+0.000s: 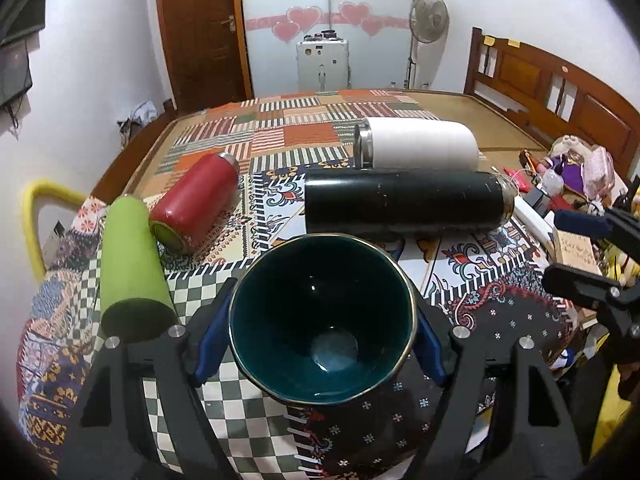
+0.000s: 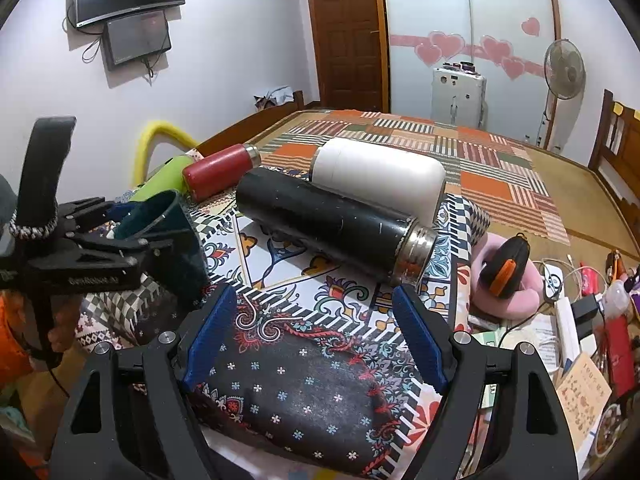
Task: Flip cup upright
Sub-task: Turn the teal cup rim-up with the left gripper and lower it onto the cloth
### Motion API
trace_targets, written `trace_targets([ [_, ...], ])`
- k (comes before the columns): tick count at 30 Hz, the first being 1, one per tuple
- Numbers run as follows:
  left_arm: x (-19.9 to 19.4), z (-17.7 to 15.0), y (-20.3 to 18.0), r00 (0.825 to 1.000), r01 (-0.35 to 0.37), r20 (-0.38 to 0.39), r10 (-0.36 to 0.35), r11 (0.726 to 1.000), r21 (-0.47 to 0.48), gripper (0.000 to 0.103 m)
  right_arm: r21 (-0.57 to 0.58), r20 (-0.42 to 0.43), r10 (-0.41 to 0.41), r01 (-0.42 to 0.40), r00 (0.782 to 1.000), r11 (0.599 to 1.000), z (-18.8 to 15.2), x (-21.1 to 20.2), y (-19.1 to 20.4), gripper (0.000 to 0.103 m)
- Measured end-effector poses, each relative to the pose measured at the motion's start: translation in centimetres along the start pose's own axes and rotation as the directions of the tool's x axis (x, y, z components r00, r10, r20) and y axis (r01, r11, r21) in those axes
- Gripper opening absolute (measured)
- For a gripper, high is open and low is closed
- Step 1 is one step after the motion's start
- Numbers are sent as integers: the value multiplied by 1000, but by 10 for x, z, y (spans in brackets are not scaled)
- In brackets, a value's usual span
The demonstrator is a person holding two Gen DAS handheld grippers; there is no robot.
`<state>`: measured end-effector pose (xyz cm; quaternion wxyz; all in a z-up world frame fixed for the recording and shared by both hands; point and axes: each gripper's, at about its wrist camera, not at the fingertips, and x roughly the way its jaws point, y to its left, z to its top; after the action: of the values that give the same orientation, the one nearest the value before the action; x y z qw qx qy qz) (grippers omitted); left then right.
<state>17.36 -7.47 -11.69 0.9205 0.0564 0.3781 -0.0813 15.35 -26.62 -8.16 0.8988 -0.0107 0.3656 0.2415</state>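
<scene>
A dark teal cup (image 1: 322,320) with a thin metal rim is held between my left gripper's blue pads (image 1: 212,344). Its mouth faces the left wrist camera and tilts up, and I see its inside bottom. My left gripper (image 1: 320,340) is shut on the cup. In the right wrist view the cup (image 2: 176,236) and the left gripper (image 2: 100,248) show at the left, the cup nearly upright above the patterned cloth. My right gripper (image 2: 316,332) is open and empty, low over the dark floral cloth, in front of the black flask.
Lying on the patterned cloth (image 1: 280,144): a black flask (image 1: 404,204), a white flask (image 1: 416,144), a red bottle (image 1: 196,204) and a green bottle (image 1: 132,264). Clutter, a pink cushion (image 2: 508,280) and cables lie at the right. A wooden bed frame (image 1: 560,92) stands behind.
</scene>
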Motion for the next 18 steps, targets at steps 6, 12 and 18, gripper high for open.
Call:
trace_targets([
  [6,5,3,-2,1000,-17,8,17,1000,15,77,3,4,5,-5,1000,1000,1,1,3,78],
  [12,4,6,1,1000,31,3,-31,999,-27,78,8,13,9,-9,1000,1000,3,-2,6,78],
  [18,-21,2,3,998,47,46,-46,998,-36,78,7,44,4,-4,999,1000,8,-17,14,78],
])
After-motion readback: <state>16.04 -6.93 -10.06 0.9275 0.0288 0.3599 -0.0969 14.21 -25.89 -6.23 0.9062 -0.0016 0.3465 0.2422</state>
